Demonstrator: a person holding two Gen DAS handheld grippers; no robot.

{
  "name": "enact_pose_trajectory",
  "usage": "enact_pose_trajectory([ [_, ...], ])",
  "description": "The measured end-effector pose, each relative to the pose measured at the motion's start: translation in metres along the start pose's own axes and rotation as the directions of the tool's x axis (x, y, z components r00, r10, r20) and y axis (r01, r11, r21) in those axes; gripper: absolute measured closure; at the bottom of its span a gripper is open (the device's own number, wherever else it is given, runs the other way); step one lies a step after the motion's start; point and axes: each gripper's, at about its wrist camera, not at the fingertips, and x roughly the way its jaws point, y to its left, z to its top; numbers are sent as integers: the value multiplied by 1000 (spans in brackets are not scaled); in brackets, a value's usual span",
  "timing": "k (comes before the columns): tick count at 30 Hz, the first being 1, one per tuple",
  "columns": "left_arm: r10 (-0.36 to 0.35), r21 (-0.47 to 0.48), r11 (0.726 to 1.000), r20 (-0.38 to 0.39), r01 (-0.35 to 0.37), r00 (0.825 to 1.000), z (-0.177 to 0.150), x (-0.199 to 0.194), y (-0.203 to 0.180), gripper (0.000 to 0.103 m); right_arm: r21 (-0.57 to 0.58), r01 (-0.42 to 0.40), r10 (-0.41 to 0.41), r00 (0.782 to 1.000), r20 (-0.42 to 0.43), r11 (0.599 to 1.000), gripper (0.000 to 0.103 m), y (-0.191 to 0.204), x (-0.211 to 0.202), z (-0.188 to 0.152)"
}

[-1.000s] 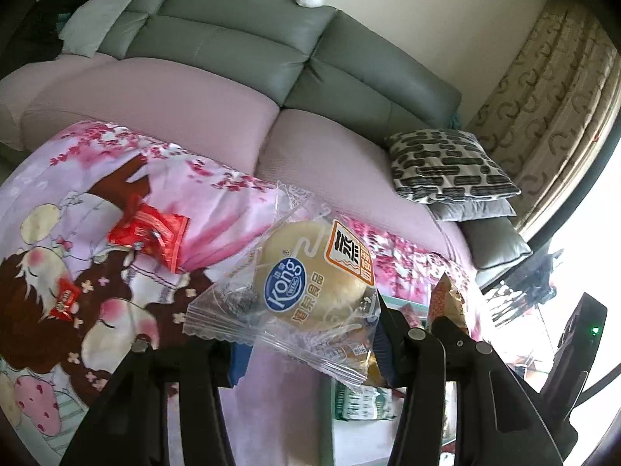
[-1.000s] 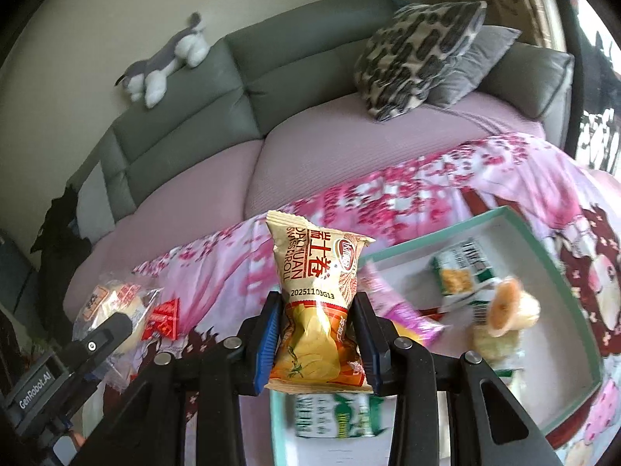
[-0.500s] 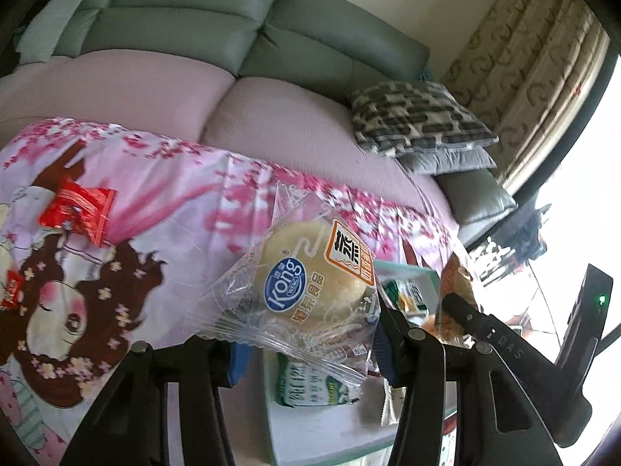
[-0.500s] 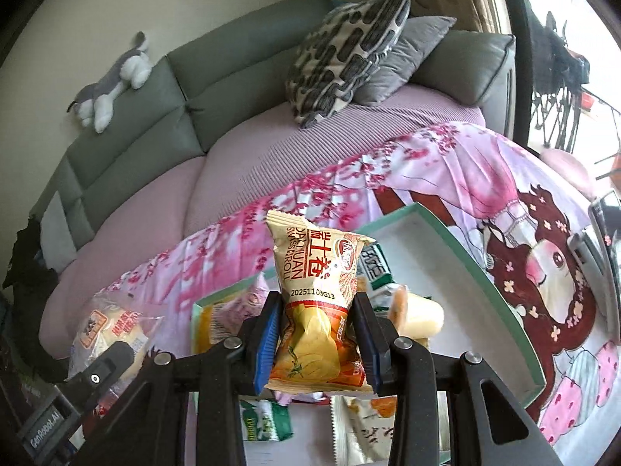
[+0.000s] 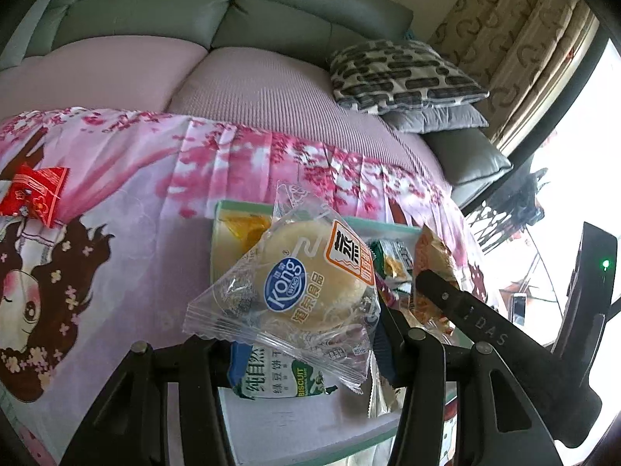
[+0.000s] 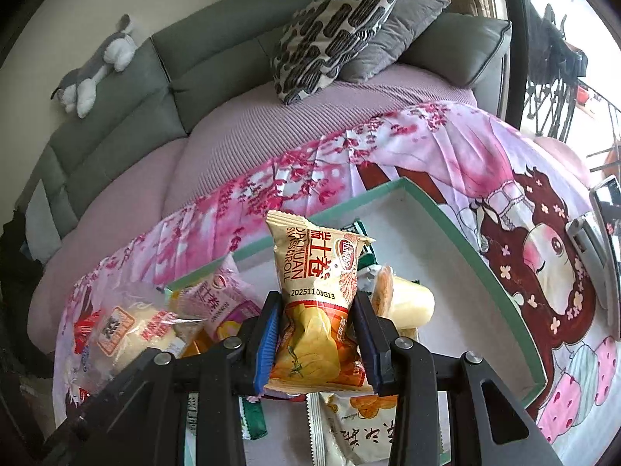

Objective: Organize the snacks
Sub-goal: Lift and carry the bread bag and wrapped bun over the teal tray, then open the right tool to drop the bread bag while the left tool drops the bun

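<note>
My left gripper [image 5: 306, 345] is shut on a clear-wrapped round bun [image 5: 306, 283] and holds it above the left part of a white tray with a green rim [image 5: 310, 431]. My right gripper [image 6: 316, 345] is shut on a yellow-and-red swiss roll packet [image 6: 316, 291], held upright above the same tray [image 6: 465, 233]. The tray holds several snack packets: a green biscuit pack [image 5: 279, 382], a pink packet [image 6: 221, 295] and a cream-coloured roll [image 6: 411, 303]. The bun also shows at the lower left of the right wrist view [image 6: 132, 330].
A red snack packet [image 5: 35, 194] lies on the pink cartoon cloth [image 5: 116, 209] left of the tray. Behind is a sofa [image 6: 240, 136] with patterned cushions [image 6: 337, 27] and a plush toy [image 6: 93, 73]. A phone [image 6: 605, 209] lies at the right.
Both grippers have moved right and forward over the tray with their snacks still held. The red packet has slid to the left edge of the left view.
</note>
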Motion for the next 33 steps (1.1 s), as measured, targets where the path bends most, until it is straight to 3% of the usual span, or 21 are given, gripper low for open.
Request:
enact_pose_trajectory([
  [10, -5, 20, 1000, -42, 6, 999, -7, 18, -10, 49, 1, 18, -18, 999, -28, 1000, 63, -1, 12, -4],
  [33, -43, -45, 998, -107, 38, 993, -14, 44, 1, 49, -5, 51, -51, 997, -60, 999, 61, -6, 25, -8],
])
